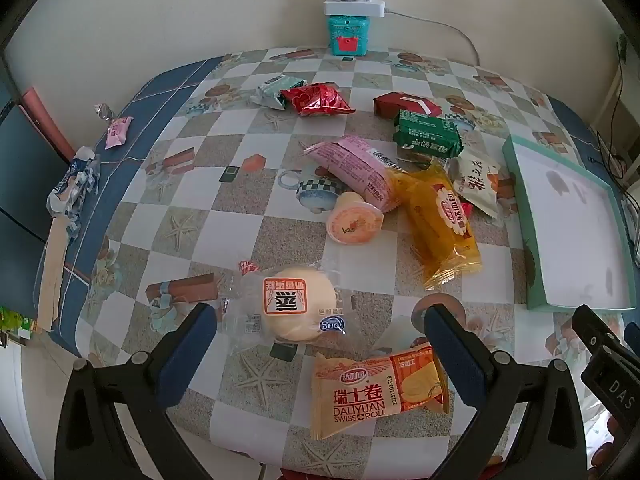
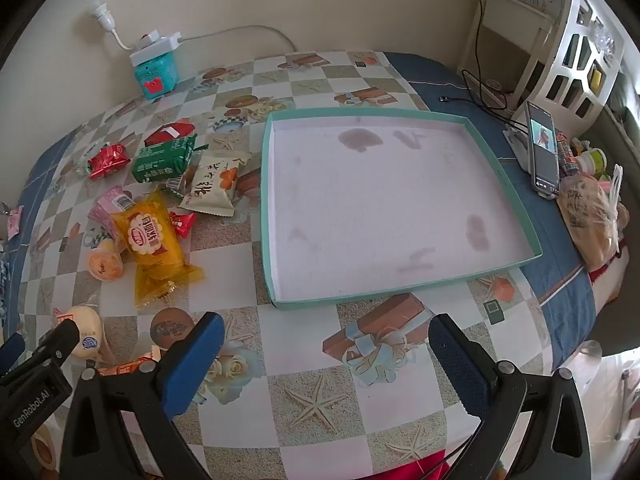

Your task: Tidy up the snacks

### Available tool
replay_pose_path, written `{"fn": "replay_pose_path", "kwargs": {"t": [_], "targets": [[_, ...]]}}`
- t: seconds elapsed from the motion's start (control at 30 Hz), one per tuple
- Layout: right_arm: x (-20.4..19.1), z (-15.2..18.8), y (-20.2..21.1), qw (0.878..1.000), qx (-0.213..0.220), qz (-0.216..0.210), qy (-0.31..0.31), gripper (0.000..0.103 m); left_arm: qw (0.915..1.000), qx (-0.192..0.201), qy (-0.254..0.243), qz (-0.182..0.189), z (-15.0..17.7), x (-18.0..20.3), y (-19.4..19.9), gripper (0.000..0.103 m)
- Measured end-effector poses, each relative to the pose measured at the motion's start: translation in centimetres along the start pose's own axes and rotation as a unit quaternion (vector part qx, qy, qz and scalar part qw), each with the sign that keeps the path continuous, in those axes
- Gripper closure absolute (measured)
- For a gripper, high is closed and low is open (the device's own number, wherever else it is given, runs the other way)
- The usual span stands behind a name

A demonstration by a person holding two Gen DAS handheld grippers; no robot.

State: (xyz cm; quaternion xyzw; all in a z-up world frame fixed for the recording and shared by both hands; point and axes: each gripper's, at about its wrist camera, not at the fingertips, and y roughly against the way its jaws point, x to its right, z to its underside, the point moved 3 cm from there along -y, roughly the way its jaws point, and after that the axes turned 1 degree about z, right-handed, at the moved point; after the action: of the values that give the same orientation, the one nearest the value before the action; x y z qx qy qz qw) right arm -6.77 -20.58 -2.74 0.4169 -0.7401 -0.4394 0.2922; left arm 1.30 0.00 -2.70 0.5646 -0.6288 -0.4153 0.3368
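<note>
Snacks lie scattered on the checkered tablecloth. My left gripper point(image 1: 320, 314) hovers open above a round cake in a clear wrapper point(image 1: 298, 304) and an orange Swiss roll packet point(image 1: 376, 392), holding nothing. Farther back lie a jelly cup point(image 1: 354, 222), a yellow bread packet point(image 1: 440, 224), a pink packet point(image 1: 356, 168), a green packet point(image 1: 428, 136), a red box point(image 1: 404, 106) and a red foil packet point(image 1: 320, 98). The teal-rimmed tray point(image 2: 266, 200) holds no snacks. My right gripper point(image 2: 326, 322) stands open over bare cloth just in front of the tray.
A teal tin point(image 1: 347, 36) carrying a power strip stands at the back wall. A phone on a stand point(image 2: 542, 152) and a filled bag point(image 2: 592, 220) sit right of the tray. Small wrapped candies point(image 1: 118, 132) lie on the cloth's blue left border.
</note>
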Motion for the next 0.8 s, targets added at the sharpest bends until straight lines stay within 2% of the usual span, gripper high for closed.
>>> {"fn": "replay_pose_path", "kwargs": {"t": [0.8], "targets": [[-0.10,0.10,-0.18,1.000,-0.001,0.001,0.001,0.000,1.0000,-0.001,0.000,0.001,0.04,0.06,0.03,0.000]]}}
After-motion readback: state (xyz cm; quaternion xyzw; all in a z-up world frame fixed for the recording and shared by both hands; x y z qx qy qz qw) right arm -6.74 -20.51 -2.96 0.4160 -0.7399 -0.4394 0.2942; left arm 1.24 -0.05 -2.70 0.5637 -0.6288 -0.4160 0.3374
